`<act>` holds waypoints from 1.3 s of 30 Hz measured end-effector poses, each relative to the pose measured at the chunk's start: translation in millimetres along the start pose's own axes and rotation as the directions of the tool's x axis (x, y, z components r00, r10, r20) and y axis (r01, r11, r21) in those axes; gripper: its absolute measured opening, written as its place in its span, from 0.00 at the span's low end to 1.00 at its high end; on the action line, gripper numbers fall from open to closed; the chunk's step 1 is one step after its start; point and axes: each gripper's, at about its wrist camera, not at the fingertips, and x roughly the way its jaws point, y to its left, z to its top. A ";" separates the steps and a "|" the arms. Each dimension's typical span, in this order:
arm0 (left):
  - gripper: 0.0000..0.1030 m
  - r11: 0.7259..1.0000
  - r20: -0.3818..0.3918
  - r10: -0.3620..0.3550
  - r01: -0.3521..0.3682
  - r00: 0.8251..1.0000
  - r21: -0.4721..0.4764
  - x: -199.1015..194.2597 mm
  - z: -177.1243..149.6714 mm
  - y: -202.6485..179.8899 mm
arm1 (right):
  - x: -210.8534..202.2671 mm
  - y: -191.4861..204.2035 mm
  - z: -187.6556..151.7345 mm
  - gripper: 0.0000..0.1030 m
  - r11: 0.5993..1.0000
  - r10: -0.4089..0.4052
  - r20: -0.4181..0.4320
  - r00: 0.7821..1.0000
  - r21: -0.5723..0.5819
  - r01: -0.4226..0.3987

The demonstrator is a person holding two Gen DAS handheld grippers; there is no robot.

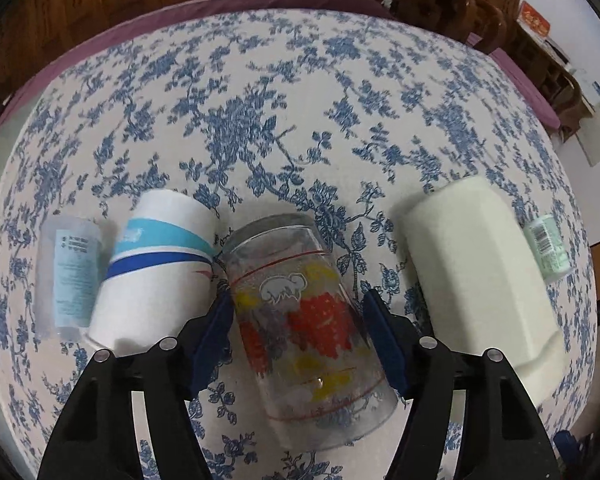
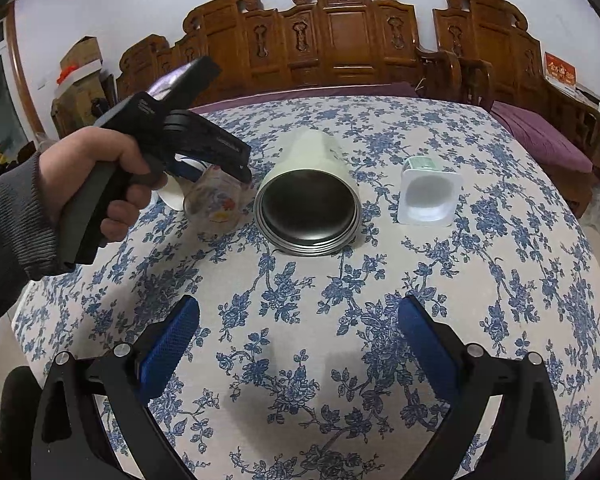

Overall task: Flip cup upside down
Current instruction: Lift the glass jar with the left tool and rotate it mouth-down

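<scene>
A clear glass cup with red and yellow flower print (image 1: 304, 320) lies tilted between the blue pads of my left gripper (image 1: 300, 320), its open mouth toward the camera. The pads press its sides. In the right wrist view the same glass (image 2: 216, 204) sits under the hand-held left gripper (image 2: 204, 148), at or just above the tablecloth. My right gripper (image 2: 300, 340) is open and empty, low over the cloth near the front, well apart from the cups.
A cream steel-lined tumbler (image 2: 308, 196) lies on its side beside the glass. A white paper cup with blue stripes (image 1: 156, 268), a frosted plastic cup (image 1: 68, 276) and a small white square pot (image 2: 428, 196) also lie on the floral tablecloth (image 2: 300, 280). Carved wooden chairs (image 2: 340, 36) stand behind.
</scene>
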 end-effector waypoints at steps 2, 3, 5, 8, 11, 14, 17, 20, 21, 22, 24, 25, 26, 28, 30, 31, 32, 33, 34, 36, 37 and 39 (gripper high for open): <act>0.62 1.000 -0.005 0.020 -0.020 1.000 0.012 1.9 1.0 -4.0 | -1.2 -0.4 0.2 0.97 1.000 0.000 0.002 1.000 0.001 0.000; 0.63 1.000 -0.009 0.023 -0.023 1.000 0.016 3.4 1.3 -5.1 | -1.7 -0.7 0.3 0.97 1.000 0.000 0.003 1.000 0.001 0.000; 0.63 0.999 -0.016 0.025 -0.025 1.000 0.020 5.6 1.9 -5.5 | -2.3 -1.0 0.6 0.97 1.000 -0.001 0.003 1.000 0.001 0.001; 0.60 0.998 -0.020 0.050 -0.050 0.999 0.039 7.1 0.3 -9.5 | -3.3 -2.3 0.7 0.97 1.000 -0.004 0.005 1.000 0.004 0.004; 0.55 0.996 -0.005 0.060 -0.060 0.998 0.062 3.2 -3.2 -11.0 | -4.8 -3.7 1.1 0.97 1.000 -0.009 0.008 1.000 0.007 0.009; 0.54 0.995 0.005 0.057 -0.057 0.998 0.087 -2.3 -12.0 -11.3 | -8.7 -5.0 1.6 0.97 1.000 -0.013 0.013 1.000 0.010 0.013; 0.54 0.993 0.035 0.055 -0.058 0.998 0.099 -13.8 -23.5 -9.6 | -12.7 -6.1 1.4 0.97 1.000 -0.020 0.017 1.000 0.010 0.020; 0.54 0.993 0.057 0.031 -0.037 0.998 0.110 -30.4 -37.4 -8.5 | -17.7 -8.4 1.7 0.97 0.999 -0.031 0.023 0.999 0.014 0.031; 0.54 0.993 0.063 0.020 -0.028 0.998 0.116 -36.9 -42.9 -8.7 | -19.6 -9.5 1.8 0.97 0.999 -0.035 0.024 0.999 0.016 0.035; 0.54 0.993 0.072 0.012 -0.020 0.997 0.120 -43.3 -48.3 -8.7 | -20.7 -10.4 1.9 0.97 0.999 -0.038 0.025 0.999 0.017 0.038; 0.54 0.992 0.089 -0.001 -0.011 0.996 0.129 -55.4 -58.8 -9.5 | -25.0 -13.0 2.5 0.97 0.999 -0.049 0.031 0.998 0.023 0.048; 0.54 0.991 0.095 -0.006 -0.007 0.995 0.135 -59.3 -62.7 -10.5 | -26.9 -14.0 2.9 0.97 0.998 -0.052 0.034 0.998 0.025 0.052; 0.54 0.990 0.106 -0.017 0.001 0.994 0.144 -66.8 -69.8 -11.6 | -30.3 -15.2 3.0 0.97 0.998 -0.059 0.038 0.998 0.026 0.058; 0.54 0.989 0.112 -0.034 0.017 0.993 0.149 -75.2 -80.4 -14.5 | -34.6 -16.7 3.4 0.97 0.997 -0.071 0.043 0.997 0.025 0.070; 0.54 0.987 0.117 -0.055 0.036 0.992 0.157 -83.4 -93.2 -17.8 | -39.8 -19.6 3.1 0.97 0.996 -0.084 0.047 0.995 0.030 0.083; 0.54 0.986 0.124 -0.065 0.045 0.990 0.160 -87.5 -100.9 -20.1 | -41.0 -20.2 3.0 0.97 0.996 -0.088 0.048 0.995 0.030 0.086; 0.54 0.985 0.127 -0.072 0.051 0.989 0.163 -90.4 -107.3 -22.3 | -43.9 -21.3 2.8 0.97 0.995 -0.095 0.051 0.994 0.030 0.093; 0.54 0.985 0.129 -0.079 0.057 0.989 0.165 -92.3 -112.4 -24.2 | -45.7 -21.9 2.7 0.97 0.995 -0.100 0.053 0.994 0.029 0.098; 0.54 0.984 0.130 -0.088 0.066 0.988 0.167 -93.7 -118.3 -26.2 | -47.5 -22.4 2.4 0.97 0.994 -0.104 0.053 0.993 0.030 0.102; 0.54 0.981 0.123 -0.110 0.088 0.986 0.171 -94.2 -131.8 -31.8 | -50.9 -23.5 1.6 0.97 0.994 -0.111 0.057 0.992 0.029 0.109; 0.54 0.980 0.122 -0.115 0.093 0.986 0.173 -93.7 -136.3 -34.1 | -52.3 -23.9 0.8 0.97 0.993 -0.115 0.058 0.992 0.027 0.113; 0.54 0.980 0.119 -0.118 0.096 0.986 0.176 -90.6 -147.3 -40.0 | -53.5 -24.4 -0.9 0.97 0.993 -0.118 0.056 0.991 0.028 0.117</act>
